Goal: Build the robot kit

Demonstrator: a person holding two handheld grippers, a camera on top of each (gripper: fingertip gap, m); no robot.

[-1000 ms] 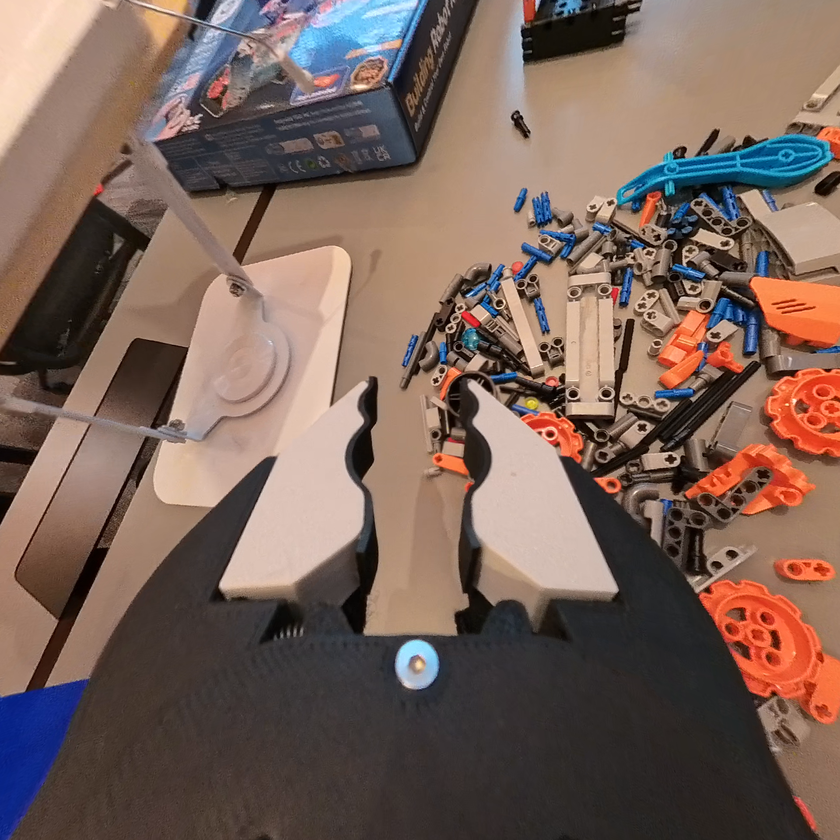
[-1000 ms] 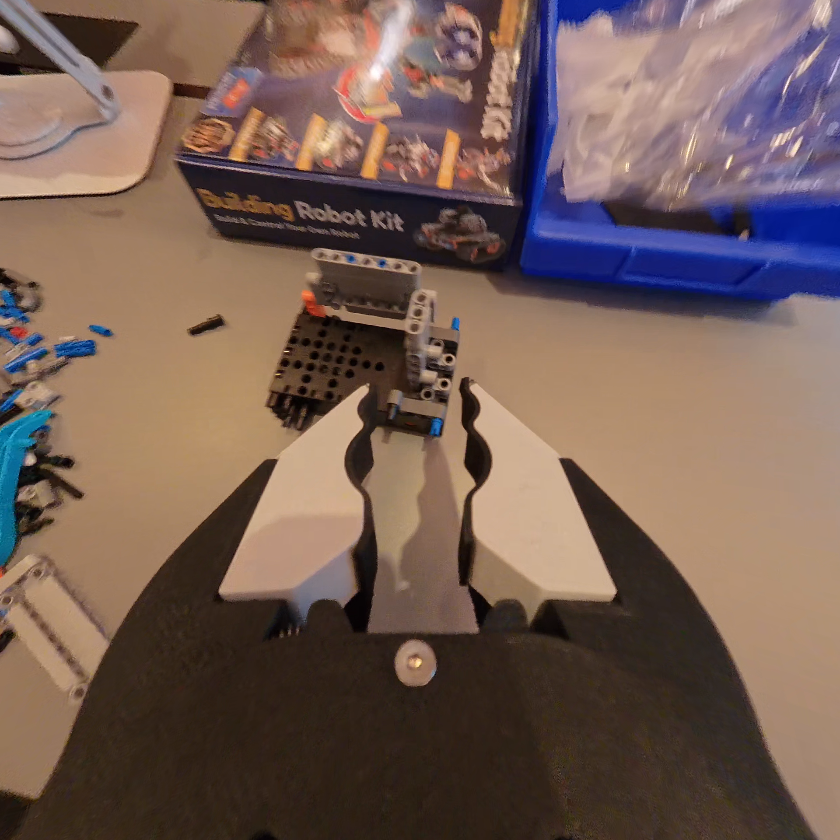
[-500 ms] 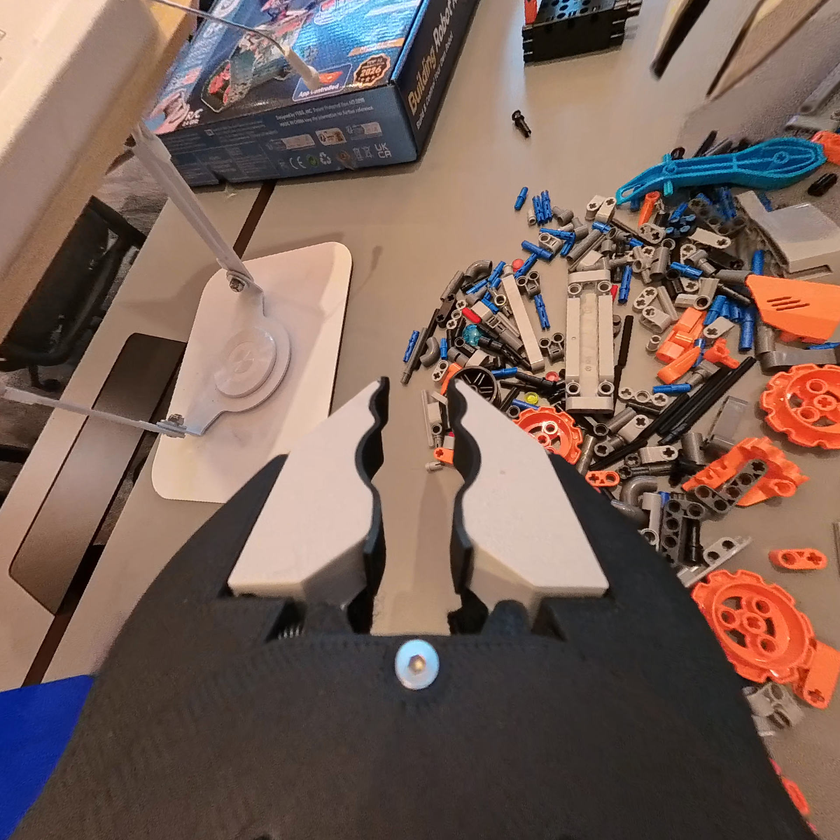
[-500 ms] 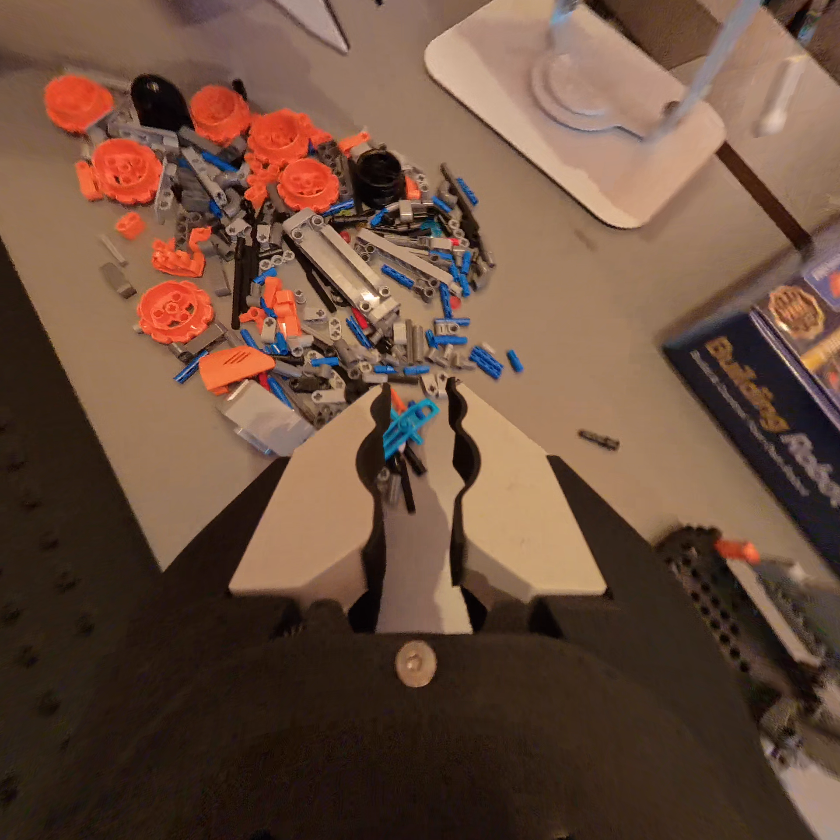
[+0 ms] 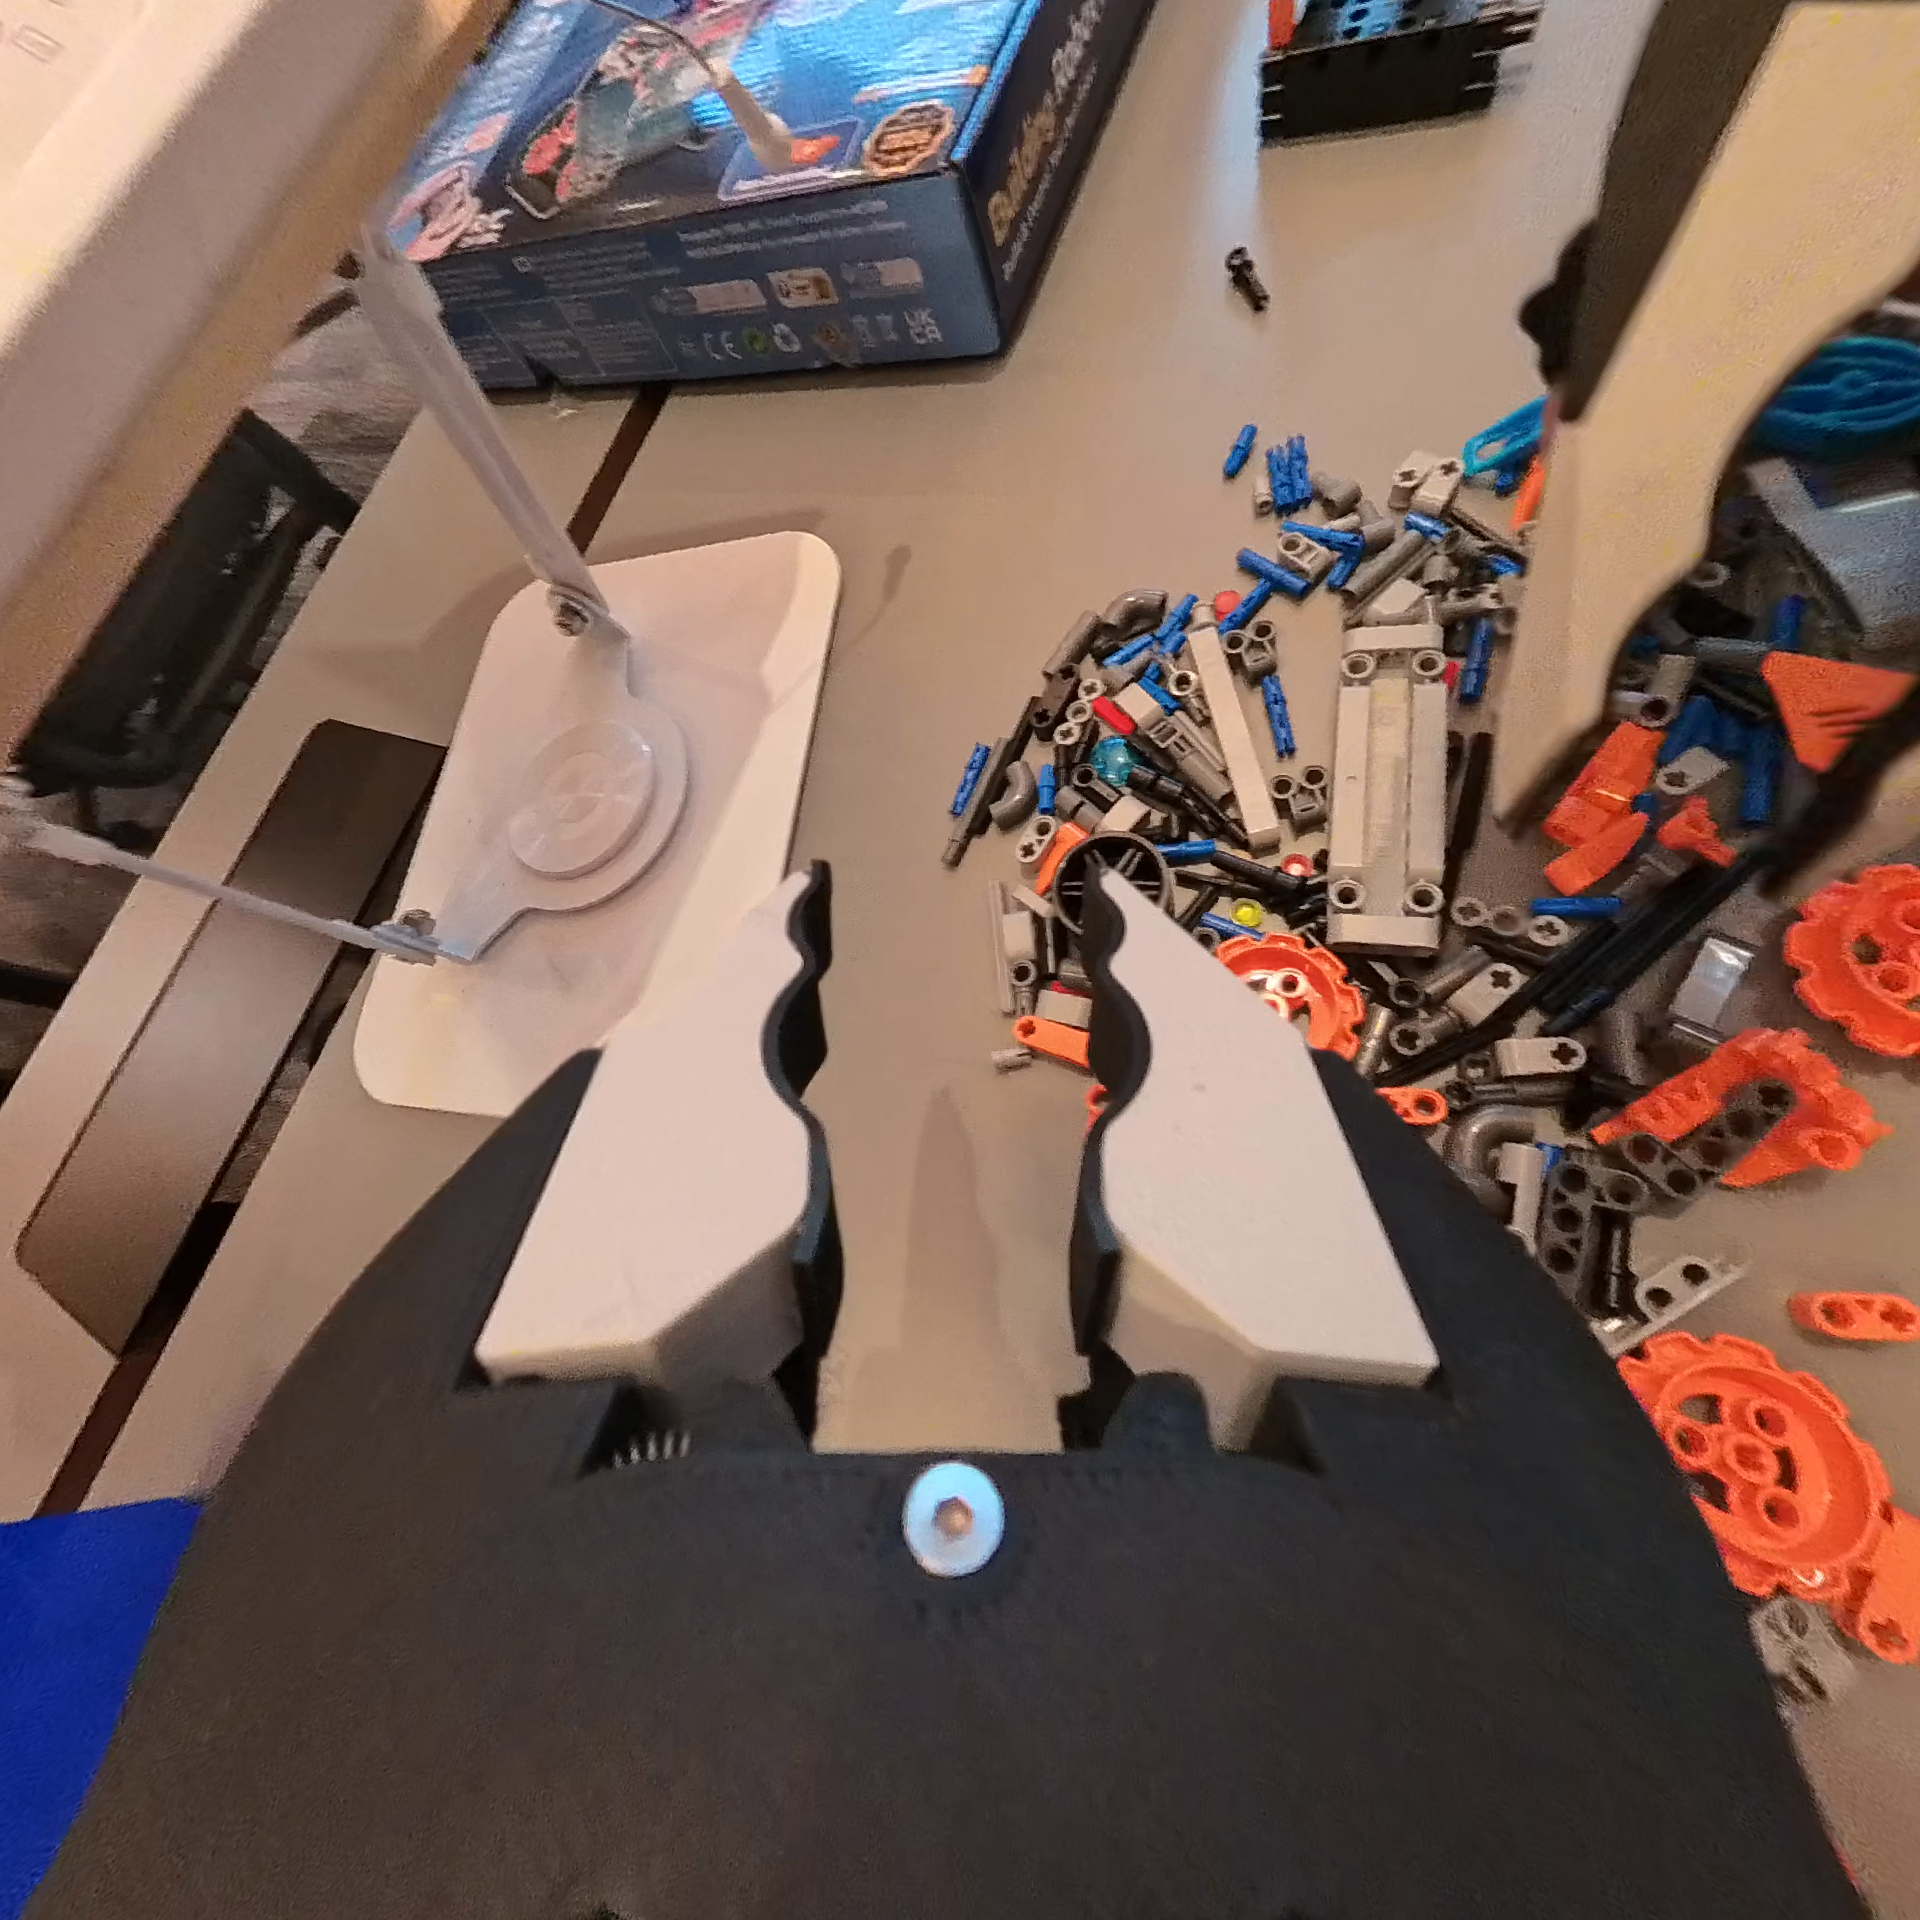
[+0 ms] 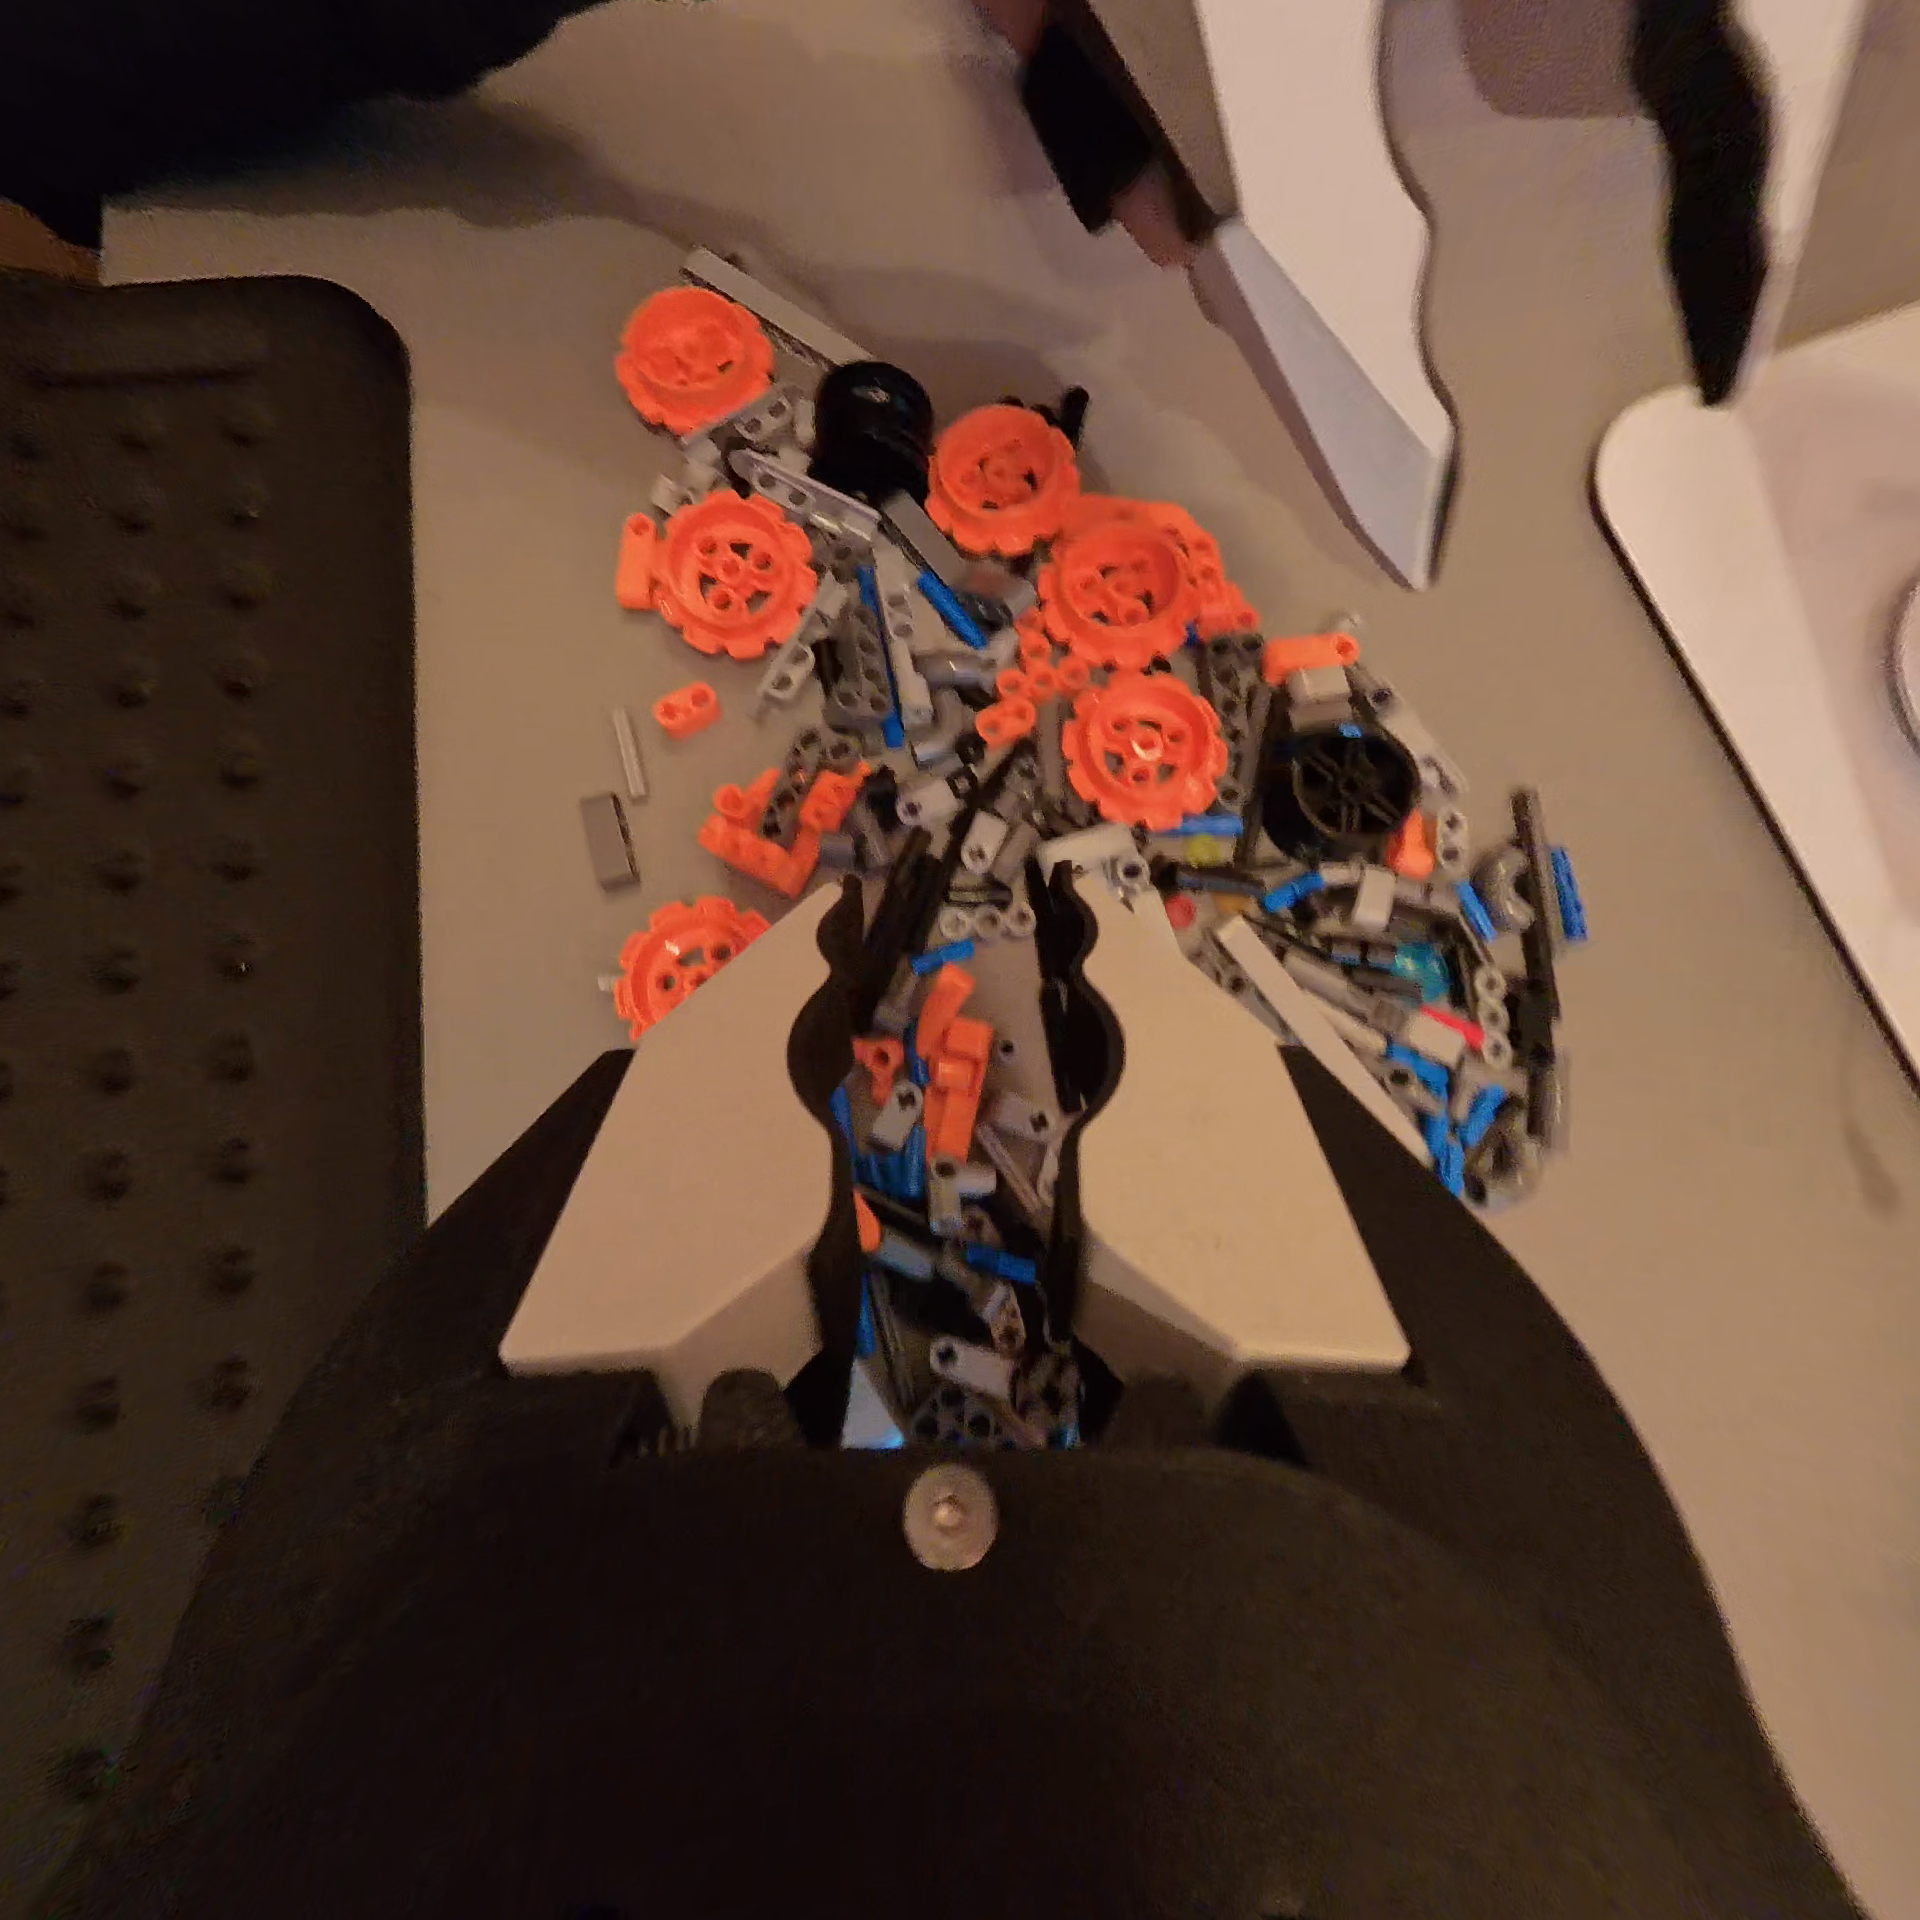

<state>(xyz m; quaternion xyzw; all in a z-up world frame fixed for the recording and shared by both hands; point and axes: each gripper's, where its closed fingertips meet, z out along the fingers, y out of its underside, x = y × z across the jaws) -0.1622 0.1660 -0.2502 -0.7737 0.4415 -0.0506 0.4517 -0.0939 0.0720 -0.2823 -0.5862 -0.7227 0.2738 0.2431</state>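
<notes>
Both claws gape empty, the left claw [image 5: 956, 894] over the beige worktop [image 5: 1091, 364] beside the heap of orange, grey and blue plastic building pieces [image 6: 1039, 675], the right claw [image 6: 951, 899] above that heap.

Parts pile [image 5: 1382, 831] right of stand base [image 5: 623, 810]

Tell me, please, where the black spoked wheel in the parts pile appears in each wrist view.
Left wrist view: the black spoked wheel sits near the centre, at the pile's left edge, just beyond the open left gripper.
Right wrist view: the wheel lies right of centre, on the pile's right side.
Shared landmark: the white stand base, left of the pile in the left view and at the right edge in the right view.
</notes>
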